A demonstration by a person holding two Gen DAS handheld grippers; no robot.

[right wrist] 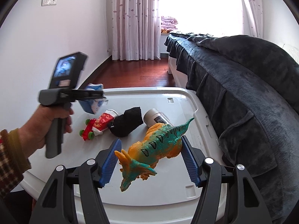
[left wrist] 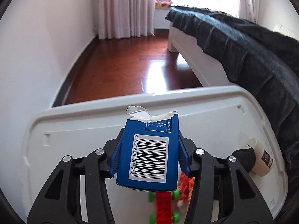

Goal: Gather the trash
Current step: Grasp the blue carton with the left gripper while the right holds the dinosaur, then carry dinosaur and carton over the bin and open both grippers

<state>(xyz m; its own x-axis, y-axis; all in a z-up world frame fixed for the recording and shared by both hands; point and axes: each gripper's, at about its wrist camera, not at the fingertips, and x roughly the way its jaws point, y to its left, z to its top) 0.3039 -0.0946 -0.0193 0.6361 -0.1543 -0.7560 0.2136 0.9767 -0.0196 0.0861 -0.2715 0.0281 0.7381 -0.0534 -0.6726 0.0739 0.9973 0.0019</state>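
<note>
Left gripper [left wrist: 149, 149]: clamped on a blue carton [left wrist: 149, 153]; both blue pads [left wrist: 116, 156] press its sides at lower centre of the left wrist view.
Blue carton: barcode panel faces the camera, torn white edge at its top; held above the white lid [left wrist: 93, 123]. In the right wrist view it shows blurred at left centre [right wrist: 92, 100], between the fingers of the hand-held tool.
Left hand [right wrist: 46, 123]: wraps the grey handle at the left of the right wrist view; a plaid sleeve [right wrist: 9, 160] shows at the lower left edge.
Right gripper [right wrist: 150, 160]: jaws apart, 1 blue pad on each side of a toy dinosaur [right wrist: 157, 147]; whether the pads press on it I cannot tell.
Toy dinosaur: orange and teal, head toward the camera, tail pointing to the upper right, lower centre of the frame.
White lid [right wrist: 149, 192]: bears the other things.
Red wrapper [right wrist: 104, 120]: crumpled, centre left, touching a red toy car [right wrist: 87, 129] with green wheels.
Black cloth [right wrist: 127, 124]: centre, between the wrapper and a white bottle [right wrist: 157, 118] lying on its side.
Bed [right wrist: 243, 85]: dark blanket, right side of the frame, just beside the lid.
Curtains [right wrist: 134, 18]: pale, upper centre.
</note>
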